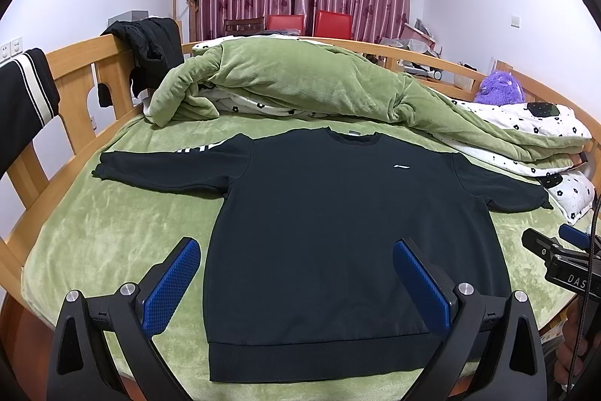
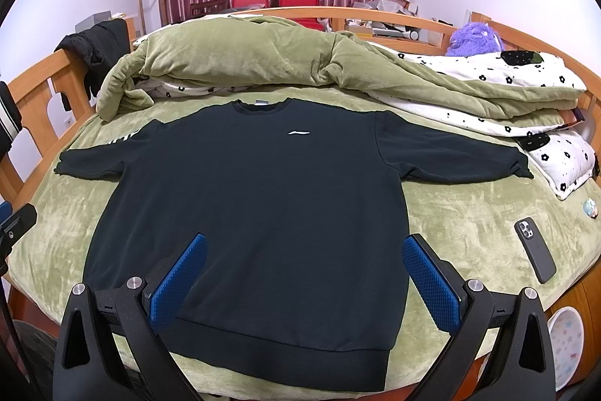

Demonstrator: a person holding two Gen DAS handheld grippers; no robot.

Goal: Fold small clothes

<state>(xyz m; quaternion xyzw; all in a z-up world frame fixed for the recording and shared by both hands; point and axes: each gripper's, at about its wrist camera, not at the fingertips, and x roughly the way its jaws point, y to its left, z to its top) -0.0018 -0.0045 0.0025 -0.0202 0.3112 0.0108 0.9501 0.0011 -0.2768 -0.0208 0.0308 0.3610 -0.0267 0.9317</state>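
Note:
A black long-sleeved sweatshirt [image 1: 330, 213] lies flat, front up, on the green bed cover [image 1: 124, 232], both sleeves spread sideways and its hem toward me; it also shows in the right wrist view [image 2: 259, 205]. My left gripper [image 1: 296, 247] is open and empty, held above the lower left part of the sweatshirt. My right gripper [image 2: 304, 241] is open and empty above the lower right part. The right gripper's tip shows at the right edge of the left wrist view [image 1: 544, 247]. The left gripper's tip shows at the left edge of the right wrist view [image 2: 15, 220].
A rumpled green and floral quilt [image 1: 300, 81] lies behind the sweatshirt. A dark phone [image 2: 535, 248] lies on the cover at the right, a small round toy [image 2: 590, 207] beyond it. A wooden bed rail [image 1: 75, 81] with dark clothes draped on it runs along the left. A purple plush [image 2: 475, 34] sits far right.

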